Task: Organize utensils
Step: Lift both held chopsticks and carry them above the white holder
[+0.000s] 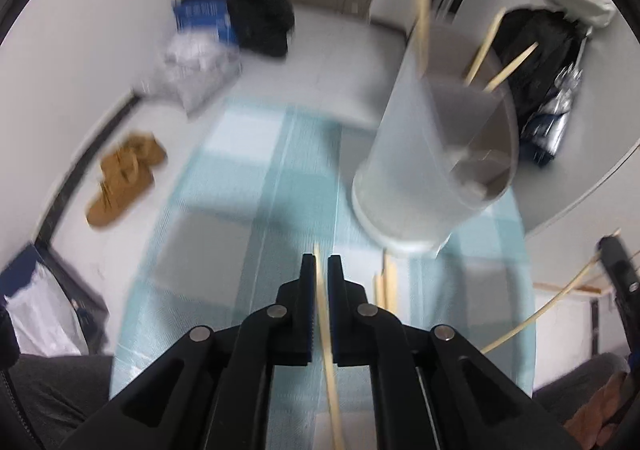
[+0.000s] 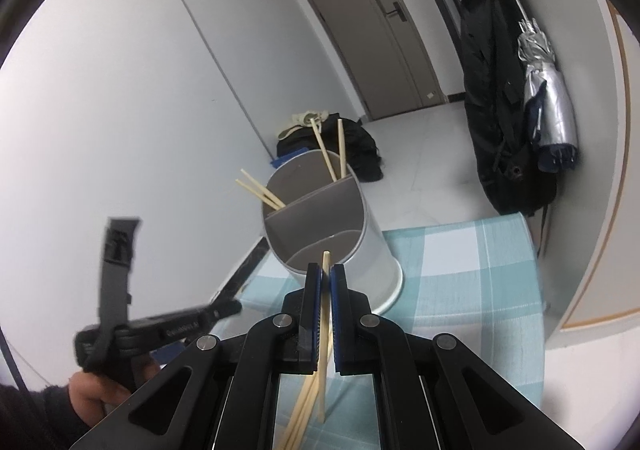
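Chopsticks [image 2: 325, 290] are pinched in my right gripper [image 2: 326, 270], whose lower ends run off the frame's bottom. My left gripper [image 1: 321, 260] has one chopstick [image 1: 325, 330] between barely parted fingers; blur hides whether they press it. More sticks stand in the divided white holder [image 2: 352, 234] on the checked cloth [image 2: 460, 282].

The holder [image 2: 332, 217] stands on the cloth [image 2: 460, 290], near its far left corner. Two chopsticks [image 2: 262, 191] lean in its left compartment, two more [image 2: 334, 149] in the far one. Loose sticks [image 1: 386, 282], blurred, seem to lie on the cloth near its base. Bags [image 2: 340, 145] sit on the floor behind.
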A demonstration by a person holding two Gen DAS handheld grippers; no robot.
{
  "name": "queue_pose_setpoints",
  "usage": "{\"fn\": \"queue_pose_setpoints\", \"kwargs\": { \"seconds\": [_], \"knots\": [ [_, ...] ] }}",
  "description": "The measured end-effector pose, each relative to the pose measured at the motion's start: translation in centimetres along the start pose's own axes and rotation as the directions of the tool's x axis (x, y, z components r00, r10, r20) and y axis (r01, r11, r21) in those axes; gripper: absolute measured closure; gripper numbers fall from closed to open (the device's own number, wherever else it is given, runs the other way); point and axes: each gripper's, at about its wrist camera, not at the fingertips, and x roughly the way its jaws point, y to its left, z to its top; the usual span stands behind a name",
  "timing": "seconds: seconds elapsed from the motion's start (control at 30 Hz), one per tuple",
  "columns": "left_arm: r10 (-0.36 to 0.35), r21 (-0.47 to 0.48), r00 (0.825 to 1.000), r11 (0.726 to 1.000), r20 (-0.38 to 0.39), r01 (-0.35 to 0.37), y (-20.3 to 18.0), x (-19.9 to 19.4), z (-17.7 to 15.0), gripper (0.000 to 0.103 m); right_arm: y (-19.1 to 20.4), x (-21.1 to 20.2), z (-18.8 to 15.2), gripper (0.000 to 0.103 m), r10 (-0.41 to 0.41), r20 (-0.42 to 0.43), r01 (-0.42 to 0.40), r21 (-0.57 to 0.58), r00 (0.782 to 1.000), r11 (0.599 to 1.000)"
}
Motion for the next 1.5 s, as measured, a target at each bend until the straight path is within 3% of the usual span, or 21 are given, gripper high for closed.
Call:
{"fn": "queue_pose_setpoints", "kwargs": {
  "seconds": [0.03, 0.07, 0.17, 0.23, 0.33, 0.5, 0.6, 0.67, 0.87, 1.0, 1.13, 1.3, 1.5],
  "knots": [
    [0.006, -0.009, 0.999, 1.000, -0.049, -0.007, 0.4, 1.1, 0.0, 0.087, -0.1, 0.1, 0.0, 0.099, 0.000, -0.003, 0.000, 0.008, 1.000, 1.000],
    [0.010, -0.020, 0.995, 1.000, -0.100, -0.012, 0.7, 2.4, 0.0, 0.086, -0.4, 0.2, 0.0, 0.099, -0.003, -0.008, 0.003, 0.019, 1.000, 1.000],
    [0.008, -0.041, 0.991, 0.999, -0.130, -0.013, 1.2, 4.3, 0.1, 0.083, -1.1, 0.5, -0.1, 0.099, -0.014, -0.022, 0.015, 0.048, 1.000, 0.999],
    [0.007, -0.039, 0.987, 0.999, -0.161, -0.013, 1.0, 5.7, 0.2, 0.072, -1.6, 0.6, -0.1, 0.099, -0.019, -0.027, 0.020, 0.063, 0.999, 0.998],
    [0.054, 0.018, 0.991, 0.998, -0.125, -0.052, 0.2, 6.3, 0.6, 0.063, -2.3, 0.7, -0.1, 0.099, -0.025, -0.031, 0.027, 0.078, 0.999, 0.997],
    [0.123, 0.094, 0.985, 0.989, -0.124, -0.111, -1.0, 7.1, 1.4, 0.063, -3.2, 1.3, 0.0, 0.099, -0.028, -0.041, 0.032, 0.099, 0.999, 0.995],
    [0.190, 0.142, 0.976, 0.974, -0.107, -0.174, -1.8, 7.4, 1.2, 0.074, -3.6, 1.6, 0.1, 0.099, -0.026, -0.046, 0.031, 0.112, 0.999, 0.993],
    [0.164, 0.157, 0.980, 0.977, -0.116, -0.145, -2.2, 7.4, 1.2, 0.100, -3.8, 1.8, 0.2, 0.099, -0.025, -0.048, 0.030, 0.118, 0.999, 0.993],
    [0.152, 0.088, 0.982, 0.986, -0.111, -0.143, -1.6, 7.3, 1.3, 0.102, -3.9, 1.9, 0.4, 0.099, -0.022, -0.049, 0.028, 0.119, 0.999, 0.993],
    [0.130, 0.059, 0.991, 0.990, -0.038, -0.128, -1.5, 5.4, 1.4, 0.103, -3.6, 1.5, 0.4, 0.099, -0.023, -0.039, 0.027, 0.108, 0.999, 0.994],
    [0.045, 0.041, 0.997, 0.998, 0.057, -0.047, -2.0, 1.4, 1.5, 0.103, -3.0, 1.1, 0.4, 0.099, -0.024, -0.030, 0.027, 0.091, 0.999, 0.995],
    [-0.040, 0.092, 0.983, 0.995, 0.177, 0.024, -3.6, -3.3, 1.0, 0.103, -1.8, 0.7, 0.2, 0.099, -0.024, -0.025, 0.025, 0.055, 0.999, 0.998],
    [-0.093, 0.162, 0.958, 0.986, 0.272, 0.050, -5.0, -6.5, -0.1, 0.103, -0.5, -0.1, -0.1, 0.099, -0.020, -0.006, 0.020, 0.009, 1.000, 1.000]
  ]
}}
